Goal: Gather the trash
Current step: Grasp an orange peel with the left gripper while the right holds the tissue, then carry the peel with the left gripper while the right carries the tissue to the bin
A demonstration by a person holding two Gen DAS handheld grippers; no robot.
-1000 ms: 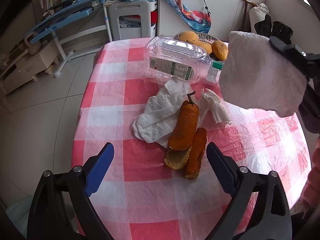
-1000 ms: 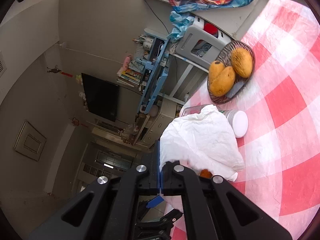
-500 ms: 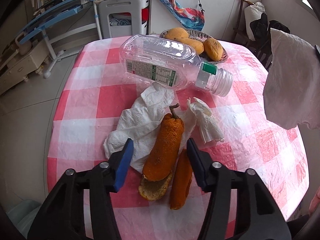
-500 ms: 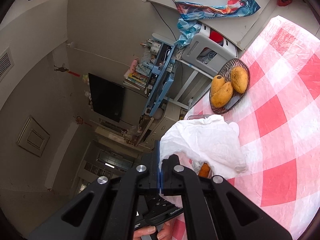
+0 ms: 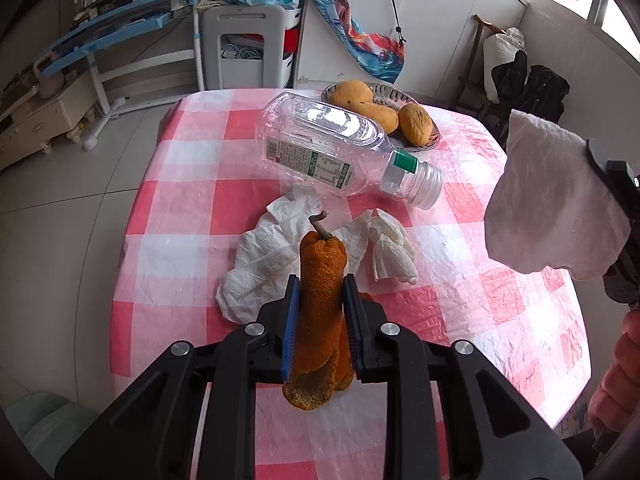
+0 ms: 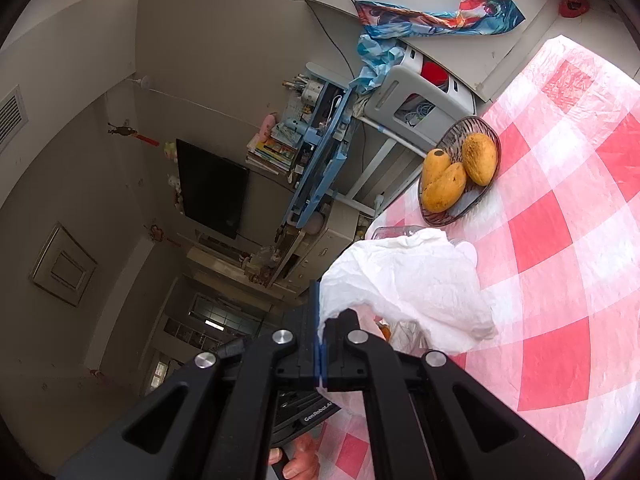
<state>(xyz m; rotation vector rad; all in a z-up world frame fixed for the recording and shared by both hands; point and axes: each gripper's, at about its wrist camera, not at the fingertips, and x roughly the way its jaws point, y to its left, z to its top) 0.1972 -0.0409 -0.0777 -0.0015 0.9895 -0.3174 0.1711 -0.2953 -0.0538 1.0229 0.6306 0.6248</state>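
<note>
The orange peel (image 5: 322, 280) stands between the blue fingers (image 5: 291, 324) of the left gripper (image 5: 319, 312), which are closing on it; both pads already press its sides. Its stem end points up and its lower ends hang just above the bench (image 5: 192, 184), which has a red and white checked cloth. Just behind the peel a crumpled white tissue (image 5: 264, 260) lies on the cloth, and a smaller twisted tissue (image 5: 390, 248) lies just beside it on the right. Behind them an empty clear plastic bottle (image 5: 332, 148) lies on its side. A bowl (image 6: 486, 200) with three mangoes (image 6: 444, 188) stands near the far edge. The right gripper (image 6: 321, 344) is fully closed on a white paper towel (image 6: 412, 292) and holds it above the bench, apart from the other things.
</note>
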